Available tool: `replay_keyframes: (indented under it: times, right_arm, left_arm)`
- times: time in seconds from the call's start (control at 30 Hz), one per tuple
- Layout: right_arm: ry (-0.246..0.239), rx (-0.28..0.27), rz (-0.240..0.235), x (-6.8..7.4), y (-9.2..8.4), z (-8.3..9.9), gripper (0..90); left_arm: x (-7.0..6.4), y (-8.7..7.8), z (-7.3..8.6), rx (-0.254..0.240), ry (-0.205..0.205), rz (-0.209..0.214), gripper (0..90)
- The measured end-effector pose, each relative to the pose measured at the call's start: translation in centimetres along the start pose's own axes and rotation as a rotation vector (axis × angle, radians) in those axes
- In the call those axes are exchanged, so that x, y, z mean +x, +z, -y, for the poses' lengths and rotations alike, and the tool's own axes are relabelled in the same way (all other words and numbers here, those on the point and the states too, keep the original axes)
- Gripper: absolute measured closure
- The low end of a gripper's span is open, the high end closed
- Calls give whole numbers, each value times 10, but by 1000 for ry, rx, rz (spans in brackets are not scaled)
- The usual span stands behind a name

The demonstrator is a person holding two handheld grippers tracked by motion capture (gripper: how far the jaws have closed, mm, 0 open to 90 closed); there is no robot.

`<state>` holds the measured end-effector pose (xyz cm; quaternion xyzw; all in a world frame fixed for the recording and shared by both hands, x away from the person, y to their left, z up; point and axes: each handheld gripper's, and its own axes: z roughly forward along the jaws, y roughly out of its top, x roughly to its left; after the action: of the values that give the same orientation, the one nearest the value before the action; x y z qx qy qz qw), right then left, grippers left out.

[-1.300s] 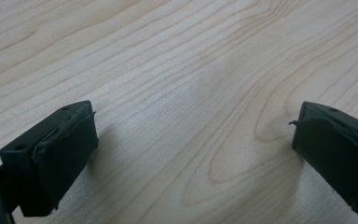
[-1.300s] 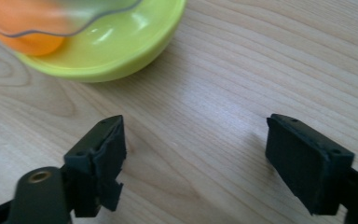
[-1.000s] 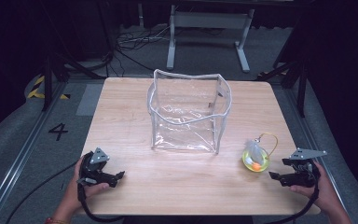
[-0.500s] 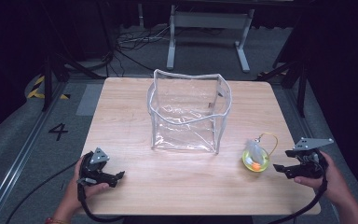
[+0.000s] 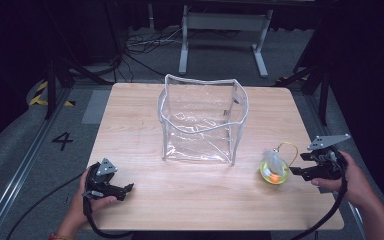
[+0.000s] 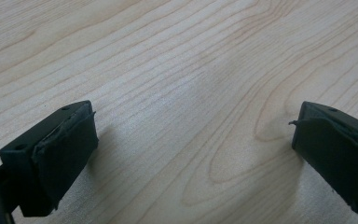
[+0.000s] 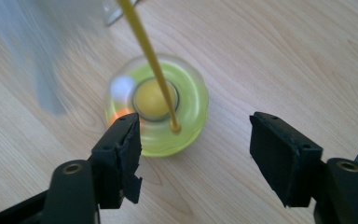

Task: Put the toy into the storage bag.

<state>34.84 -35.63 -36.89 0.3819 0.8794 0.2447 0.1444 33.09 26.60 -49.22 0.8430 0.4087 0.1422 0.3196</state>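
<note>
A small yellow-green round toy (image 5: pixel 274 173) with a yellow loop handle and a clear cover sits on the wooden table (image 5: pixel 145 120) at the right. My right gripper (image 5: pixel 296 172) is open just right of it, jaws pointing at it. In the right gripper view the toy (image 7: pixel 156 109) lies just beyond the open jaws, its yellow loop (image 7: pixel 149 56) rising across the frame. A clear plastic bag (image 5: pixel 202 120) with white edging stands open at the table's middle. My left gripper (image 5: pixel 125 190) rests open near the front left edge; in the left gripper view its jaws (image 6: pixel 191 154) straddle bare wood.
Beyond the table stand a grey metal frame (image 5: pixel 225 30) and floor cables (image 5: pixel 140 45). A floor mark "4" (image 5: pixel 62 141) lies left of the table. The table's right edge runs close to my right hand (image 5: pixel 355 185).
My right gripper has moved left and slightly forward, closing in on the yellow-green toy. The left gripper has stayed put.
</note>
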Motion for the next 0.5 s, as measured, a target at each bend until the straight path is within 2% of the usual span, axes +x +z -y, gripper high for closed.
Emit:
replay_keyframes:
  times: [0.1, 0.13, 0.2, 0.4, 0.5]
  right_arm:
    - [5, 3, -8, -1, -4, -9, 373]
    - [-5, 8, 7, -1, -5, -12, 377]
    - [-14, 15, 4, -1, -6, -14, 383]
    - [-30, 23, 11, 0, -15, -27, 488]
    - [-38, 31, -12, 4, -18, -34, 533]
  left_arm:
    - [0, 0, 0, 0, 0, 0, 4]
    - [0, 0, 0, 0, 0, 0, 4]
    - [0, 0, 0, 2, -2, 1, 4]
    - [0, 0, 0, -1, 1, 0, 4]
    - [0, 0, 0, 0, -1, 0, 4]
